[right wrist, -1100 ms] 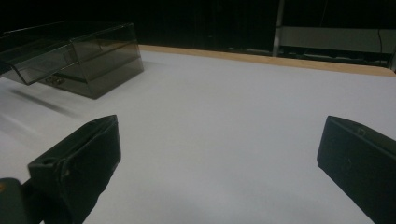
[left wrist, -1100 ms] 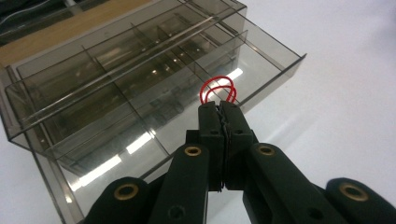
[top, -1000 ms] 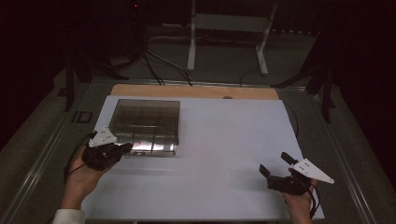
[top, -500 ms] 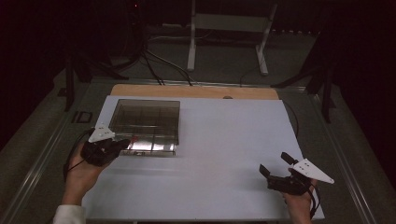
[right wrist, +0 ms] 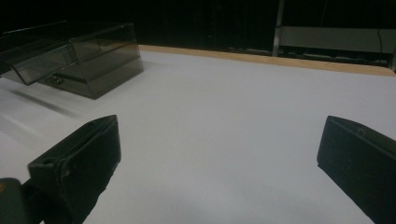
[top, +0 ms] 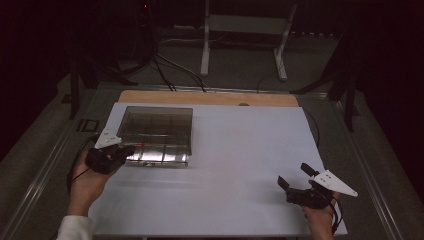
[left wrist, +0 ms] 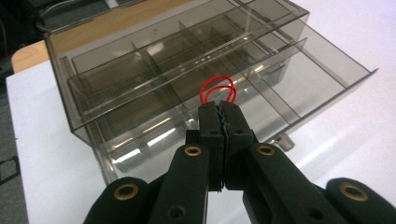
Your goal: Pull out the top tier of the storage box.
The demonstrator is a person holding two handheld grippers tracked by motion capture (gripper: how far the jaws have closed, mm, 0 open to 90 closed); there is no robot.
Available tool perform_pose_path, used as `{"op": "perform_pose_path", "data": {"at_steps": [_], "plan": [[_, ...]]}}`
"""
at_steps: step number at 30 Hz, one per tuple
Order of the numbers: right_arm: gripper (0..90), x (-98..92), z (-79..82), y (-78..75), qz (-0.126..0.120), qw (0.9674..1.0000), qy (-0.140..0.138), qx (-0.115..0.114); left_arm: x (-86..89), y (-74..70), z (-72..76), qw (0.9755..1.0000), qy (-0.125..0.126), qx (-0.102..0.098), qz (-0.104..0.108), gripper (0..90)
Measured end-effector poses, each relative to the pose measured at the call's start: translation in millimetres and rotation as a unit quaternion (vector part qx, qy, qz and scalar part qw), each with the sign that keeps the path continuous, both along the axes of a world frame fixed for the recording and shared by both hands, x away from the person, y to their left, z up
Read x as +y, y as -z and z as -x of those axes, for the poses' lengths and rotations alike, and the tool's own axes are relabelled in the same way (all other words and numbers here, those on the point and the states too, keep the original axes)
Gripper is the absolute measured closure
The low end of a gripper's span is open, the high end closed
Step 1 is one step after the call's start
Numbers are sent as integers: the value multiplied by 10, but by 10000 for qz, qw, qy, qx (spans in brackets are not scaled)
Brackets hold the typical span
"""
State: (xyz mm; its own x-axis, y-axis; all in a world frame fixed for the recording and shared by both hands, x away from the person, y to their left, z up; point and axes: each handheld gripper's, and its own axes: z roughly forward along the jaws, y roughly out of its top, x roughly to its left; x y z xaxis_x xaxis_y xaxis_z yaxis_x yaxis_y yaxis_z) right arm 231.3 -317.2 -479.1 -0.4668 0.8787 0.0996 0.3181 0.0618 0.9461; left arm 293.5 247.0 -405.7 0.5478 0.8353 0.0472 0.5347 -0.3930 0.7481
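Red cord loop (left wrist: pixel 217 91) pinched tight in the left tool (left wrist: pixel 222 108), that's the picture right now: the jaws are pressed together on the cord, and its two small red arcs stick out just past the tips. That cord is fixed to the front of the drawer (left wrist: pixel 261 88), so the pull is on. From the left gripper view the drawer stands part-way out of its smoky clear box (left wrist: pixel 154 65), the front wall jutting toward the tool and the divided compartments inside showing no contents that I can make out.

Over on the near right corner of the desk (top: pixel 240 165), the right tool (top: pixel 298 181) sits in the person's hand with its jaws spread wide and nothing between them, well apart from the action. Its own view looks across bare white surface toward the box (right wrist: pixel 93 60) far off to its left.

From the high view, the left tool (top: pixel 122 150) is right at the box's near edge, with the box (top: pixel 157 132) itself at the left rear of the white sheet.

My read: the grab is done and the drawer is already partly open. What's left is drawing it further out, then letting the cord go. The free hand may yet be needed to steady the box if it slides.
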Motion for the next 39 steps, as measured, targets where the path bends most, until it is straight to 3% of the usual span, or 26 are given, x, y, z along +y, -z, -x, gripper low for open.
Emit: {"op": "perform_pose_path", "data": {"at_steps": [15, 39], "plan": [[0, -3, 1, -1, 0, 10000, 8, -10, 81, 51, -47, 9997, -220, -90, -74, 900], [0, -3, 1, -1, 3, 10000, 6, -6, 175, 118, -145, 9988, -447, -63, -207, 900]]}}
